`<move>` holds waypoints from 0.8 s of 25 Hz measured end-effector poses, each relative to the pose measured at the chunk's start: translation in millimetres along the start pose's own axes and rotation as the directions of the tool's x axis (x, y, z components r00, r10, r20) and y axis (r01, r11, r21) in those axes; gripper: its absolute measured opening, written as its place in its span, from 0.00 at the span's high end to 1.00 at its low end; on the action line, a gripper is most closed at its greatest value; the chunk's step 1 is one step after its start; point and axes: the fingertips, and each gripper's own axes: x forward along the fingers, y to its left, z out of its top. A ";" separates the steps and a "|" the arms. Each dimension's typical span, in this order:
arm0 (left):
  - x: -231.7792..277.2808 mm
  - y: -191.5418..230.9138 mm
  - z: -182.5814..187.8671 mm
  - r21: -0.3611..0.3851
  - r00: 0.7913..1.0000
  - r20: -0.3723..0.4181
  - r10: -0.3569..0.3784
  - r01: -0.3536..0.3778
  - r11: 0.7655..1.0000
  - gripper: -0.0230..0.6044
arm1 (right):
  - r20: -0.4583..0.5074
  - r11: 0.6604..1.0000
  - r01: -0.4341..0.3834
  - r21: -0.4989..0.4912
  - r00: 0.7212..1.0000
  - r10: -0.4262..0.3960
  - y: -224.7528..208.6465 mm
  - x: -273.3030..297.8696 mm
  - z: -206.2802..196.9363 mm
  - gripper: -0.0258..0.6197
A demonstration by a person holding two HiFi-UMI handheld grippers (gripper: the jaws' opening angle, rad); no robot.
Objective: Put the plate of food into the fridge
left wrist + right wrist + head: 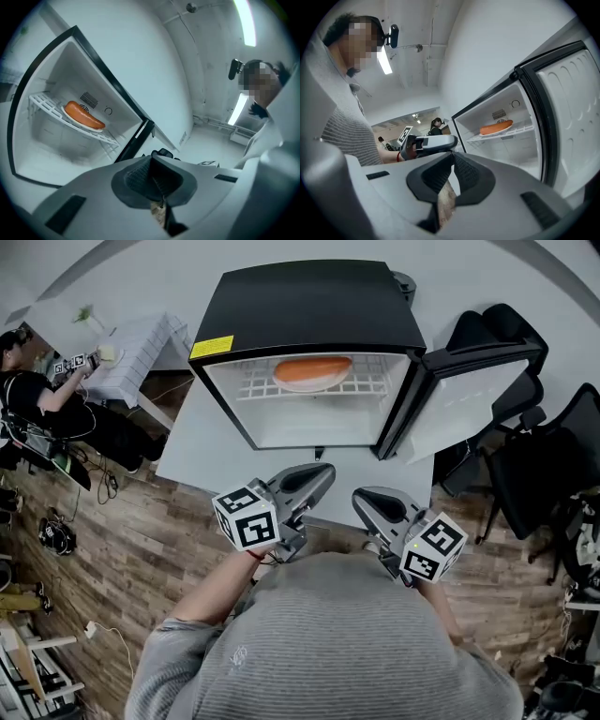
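A small black fridge (309,306) stands open on a white table. On its white wire shelf (370,385) lies a plate with a long orange sausage (312,370), which also shows in the left gripper view (83,115) and the right gripper view (497,127). My left gripper (323,470) is held close to my body in front of the fridge, shut and empty (152,161). Beside it, my right gripper (361,495) is also shut with nothing between its pads (452,157). The left gripper (426,143) shows in the right gripper view too.
The fridge door (469,399) hangs open to the right. The white table (225,470) carries the fridge. Black chairs (553,465) stand at the right. Another person (37,399) sits at a desk at the far left. The floor is wood.
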 end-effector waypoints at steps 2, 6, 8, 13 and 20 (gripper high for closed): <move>-2.2 -9.2 -7.0 0.064 1.000 -0.024 0.000 0.001 0.998 0.95 | 0.006 1.000 0.006 -0.003 1.000 -0.006 -0.6 -1.1 1.2 0.94; -11.4 -25.7 -13.9 0.189 0.999 -0.037 0.008 -0.001 0.982 0.95 | 0.018 1.000 0.024 -0.009 1.000 -0.024 -1.8 -4.2 3.7 0.93; -16.4 -33.3 -18.1 0.247 0.999 -0.043 0.011 0.000 0.969 0.95 | 0.029 0.999 0.030 -0.013 0.999 -0.029 -1.2 -5.8 5.4 0.93; -23.4 -45.7 -27.4 0.317 0.998 -0.069 -0.013 0.034 0.948 0.95 | 0.046 0.999 0.023 -0.025 0.999 -0.022 7.0 -5.9 7.8 0.93; -28.0 -48.4 -37.3 0.335 0.997 -0.076 0.009 0.017 0.942 0.95 | 0.029 0.999 0.007 -0.054 1.000 -0.005 17.5 -2.1 6.3 0.94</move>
